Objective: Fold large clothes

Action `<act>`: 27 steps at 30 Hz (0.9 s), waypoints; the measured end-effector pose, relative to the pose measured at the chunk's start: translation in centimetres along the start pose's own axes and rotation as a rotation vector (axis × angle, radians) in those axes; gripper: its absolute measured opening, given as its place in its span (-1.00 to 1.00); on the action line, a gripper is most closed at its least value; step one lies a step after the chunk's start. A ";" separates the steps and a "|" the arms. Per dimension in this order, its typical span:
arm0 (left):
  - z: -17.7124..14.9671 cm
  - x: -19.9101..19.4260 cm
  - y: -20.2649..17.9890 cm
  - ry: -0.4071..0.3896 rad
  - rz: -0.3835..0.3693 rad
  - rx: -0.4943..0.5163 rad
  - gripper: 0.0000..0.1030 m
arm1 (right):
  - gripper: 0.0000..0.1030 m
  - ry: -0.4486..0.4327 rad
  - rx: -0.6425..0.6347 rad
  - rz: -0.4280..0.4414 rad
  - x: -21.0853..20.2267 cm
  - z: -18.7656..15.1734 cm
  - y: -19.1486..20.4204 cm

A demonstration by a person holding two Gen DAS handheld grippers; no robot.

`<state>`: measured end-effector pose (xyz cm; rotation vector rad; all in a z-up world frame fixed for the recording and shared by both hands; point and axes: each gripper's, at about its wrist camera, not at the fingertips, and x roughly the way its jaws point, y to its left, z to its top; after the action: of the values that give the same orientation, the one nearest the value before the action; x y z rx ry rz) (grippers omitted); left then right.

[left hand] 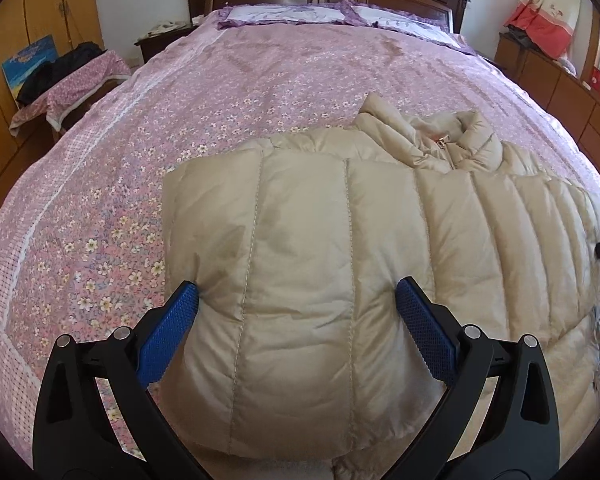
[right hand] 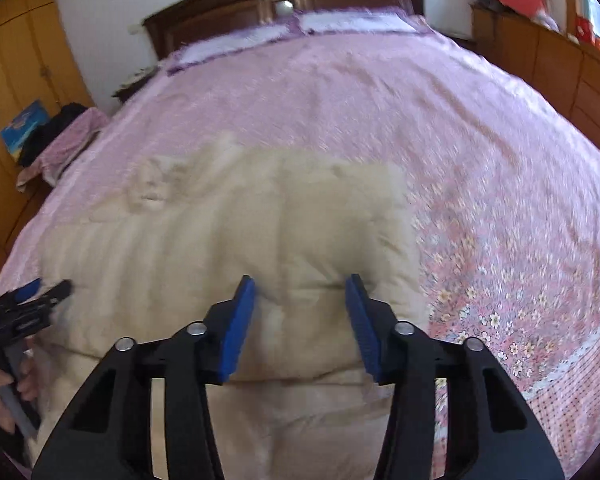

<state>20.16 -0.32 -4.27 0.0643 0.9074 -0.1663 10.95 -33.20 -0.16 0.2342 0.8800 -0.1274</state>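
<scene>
In my left view, the left claw (left hand: 298,296) tilts down at the bottom of the frame, spread wide around a puffy fold of the coat (left hand: 340,240), which lies on the bed (left hand: 260,80).

In my right view, blurry, the right claw (right hand: 300,296) tilts down over the coat (right hand: 220,240), partly spread, pinching nothing. At lower left a hand (right hand: 4,396) holds the left claw (right hand: 40,290).

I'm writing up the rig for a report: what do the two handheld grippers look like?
Both match: the left gripper and the right gripper have matte black plastic frames with triangular cut-outs, round silver pivot pins, and jaws faced with blue, dimple-textured pads. No cables show. The right view also catches a grey handle under the left gripper.
</scene>
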 end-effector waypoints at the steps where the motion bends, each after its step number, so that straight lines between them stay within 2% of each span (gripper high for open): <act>1: 0.1 0.2 -0.1 0.005 -0.003 -0.006 0.91 | -0.23 0.017 0.013 -0.003 0.7 -0.1 -0.5; 4: 0.3 0.6 -0.7 0.004 0.007 -0.002 0.91 | -0.26 0.056 0.043 0.007 2.4 -0.5 -2.0; 9: 0.5 -1.2 -1.0 -0.009 0.050 0.027 0.91 | -0.26 0.035 0.051 0.011 1.5 -0.5 -2.1; 10: 0.4 -2.3 -0.7 -0.022 0.046 0.021 0.91 | -0.22 0.025 0.054 0.022 0.9 -0.6 -2.2; 13: -0.1 -4.8 0.4 -0.044 0.033 0.008 0.91 | 0.20 -0.034 0.053 0.052 -2.4 -1.2 -2.4; 18: -2.7 -8.5 2.4 -0.019 0.074 -0.015 0.91 | 0.32 -0.059 0.027 0.100 -6.5 -3.1 -2.5; 21: -4.9 -10.0 3.7 0.006 0.060 -0.036 0.91 | 0.38 -0.042 0.014 0.133 -8.5 -4.9 -2.3; 27: -9.6 -12.3 4.9 0.088 0.035 -0.057 0.91 | 0.48 -0.026 -0.039 0.112 -11.5 -9.7 -2.3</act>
<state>6.07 7.14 -0.56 0.0353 0.9978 -0.1056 -4.03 -32.83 2.50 0.2444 0.8403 -0.0090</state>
